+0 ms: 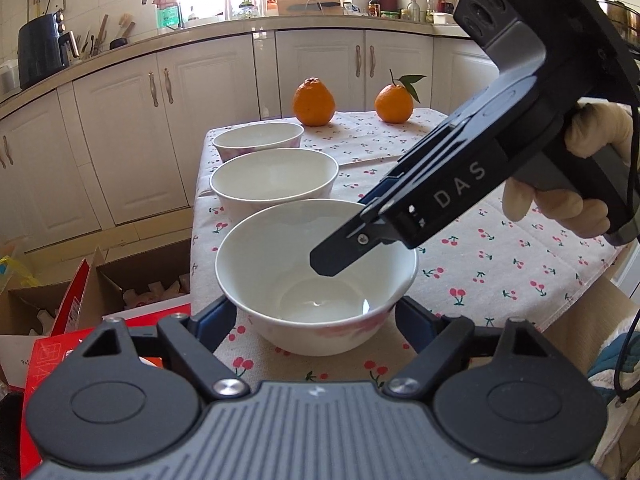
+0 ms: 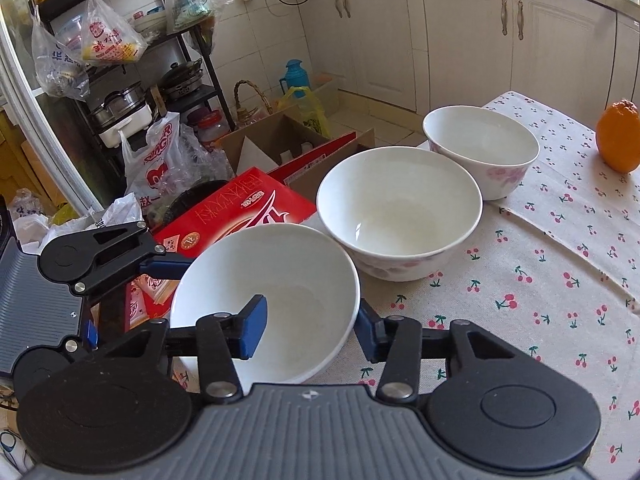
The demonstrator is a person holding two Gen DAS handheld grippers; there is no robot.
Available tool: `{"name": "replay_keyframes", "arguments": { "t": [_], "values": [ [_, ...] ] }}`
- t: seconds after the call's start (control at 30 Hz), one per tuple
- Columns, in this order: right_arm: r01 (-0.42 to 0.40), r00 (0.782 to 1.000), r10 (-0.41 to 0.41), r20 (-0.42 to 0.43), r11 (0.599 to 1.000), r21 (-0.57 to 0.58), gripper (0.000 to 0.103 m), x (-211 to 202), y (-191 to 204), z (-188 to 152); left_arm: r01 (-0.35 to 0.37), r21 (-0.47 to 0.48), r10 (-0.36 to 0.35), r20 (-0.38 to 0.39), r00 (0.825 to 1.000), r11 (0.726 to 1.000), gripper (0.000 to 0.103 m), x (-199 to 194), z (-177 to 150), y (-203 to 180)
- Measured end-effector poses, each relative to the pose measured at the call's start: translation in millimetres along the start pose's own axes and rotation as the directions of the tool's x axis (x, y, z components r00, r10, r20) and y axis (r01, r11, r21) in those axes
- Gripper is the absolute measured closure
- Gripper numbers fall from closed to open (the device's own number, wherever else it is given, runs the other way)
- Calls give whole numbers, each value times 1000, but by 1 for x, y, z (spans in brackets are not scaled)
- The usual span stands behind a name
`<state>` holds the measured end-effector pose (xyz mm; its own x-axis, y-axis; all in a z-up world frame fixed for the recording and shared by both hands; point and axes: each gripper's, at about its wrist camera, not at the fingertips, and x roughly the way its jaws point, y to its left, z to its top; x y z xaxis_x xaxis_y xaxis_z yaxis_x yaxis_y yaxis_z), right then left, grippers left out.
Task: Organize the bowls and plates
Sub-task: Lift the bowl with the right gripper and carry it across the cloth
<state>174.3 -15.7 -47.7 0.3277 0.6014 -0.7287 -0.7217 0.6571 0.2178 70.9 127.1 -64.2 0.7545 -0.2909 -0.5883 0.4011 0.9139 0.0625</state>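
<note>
Right gripper [image 2: 306,330] is pinching the right wall of the nearest white ceramic bowl [image 2: 280,280], one finger inside, one outside. Left gripper [image 1: 316,316] is straddling the bowl's base, jaws spread, contact unclear.

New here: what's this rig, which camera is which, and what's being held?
No robot: a person holds a two-finger gripper in each hand, each with a fisheye camera looking along its fingers.

The left wrist view shows the left gripper at the bottom, its fingers either side of the nearest bowl. I can't tell if they touch it. The right gripper comes in from the upper right, held by a gloved hand.

The right wrist view shows that gripper shut over the same bowl's rim, one finger inside, one outside.

On the cherry-print tablecloth: that bowl, a middle bowl, a far bowl and two oranges.
</note>
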Motion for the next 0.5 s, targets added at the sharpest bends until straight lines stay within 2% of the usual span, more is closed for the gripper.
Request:
{"name": "replay_keyframes", "arguments": {
  "t": [0.23, 0.5],
  "values": [
    [-3, 1000, 3, 3, 1000, 9, 50, -3, 0, -1, -8, 17, 8, -16, 1000, 1000, 17, -1, 4, -6],
    [12, 1000, -12, 19, 1000, 21, 50, -21, -6, -8, 17, 45, -16, -14, 1000, 999, 17, -3, 15, -17]
  ]
}}
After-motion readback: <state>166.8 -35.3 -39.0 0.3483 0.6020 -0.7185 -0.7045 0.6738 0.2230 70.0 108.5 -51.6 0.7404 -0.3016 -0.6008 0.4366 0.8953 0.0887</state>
